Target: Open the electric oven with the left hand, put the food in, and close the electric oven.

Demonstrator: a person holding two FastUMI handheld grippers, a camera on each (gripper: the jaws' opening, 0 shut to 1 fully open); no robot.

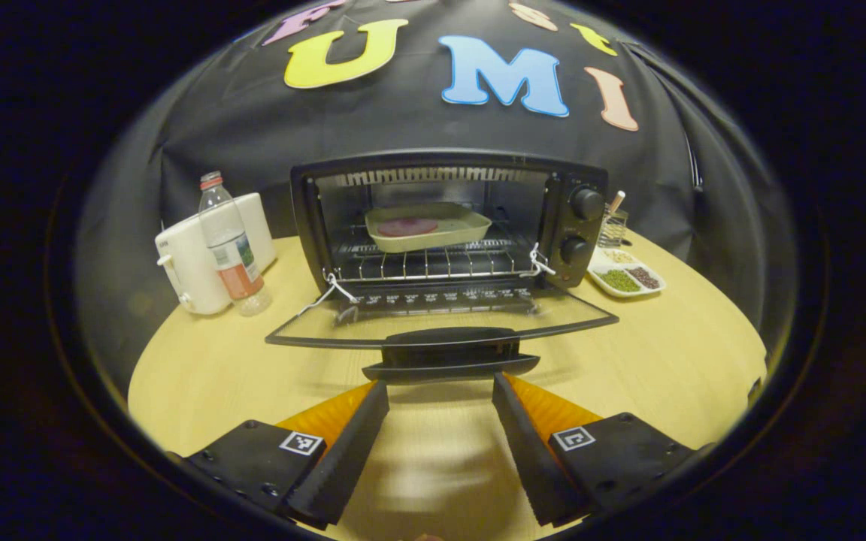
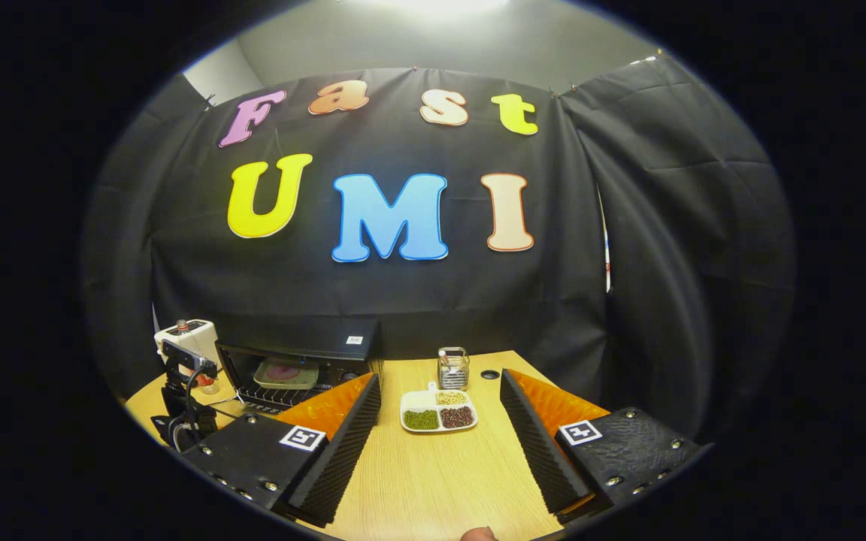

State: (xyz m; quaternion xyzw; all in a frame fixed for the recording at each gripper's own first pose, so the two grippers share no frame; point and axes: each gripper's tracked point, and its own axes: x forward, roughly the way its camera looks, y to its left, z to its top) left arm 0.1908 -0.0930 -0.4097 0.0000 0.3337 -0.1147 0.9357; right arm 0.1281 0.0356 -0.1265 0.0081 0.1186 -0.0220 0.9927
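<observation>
Left hand-held gripper (image 1: 440, 391) spread, empty, just short of the door handle (image 1: 449, 353) of the open oven (image 1: 448, 225), food tray (image 1: 427, 225) already on the rack; best to hook under handle centre and swing up evenly, clear of the worktop (image 1: 666, 353).

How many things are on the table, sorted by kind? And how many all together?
Oven: 1
Dish with food, in the oven: 1
Bottle: 1
White appliance: 1
Bean tray: 1
Jar: 1
Total: 6
</observation>
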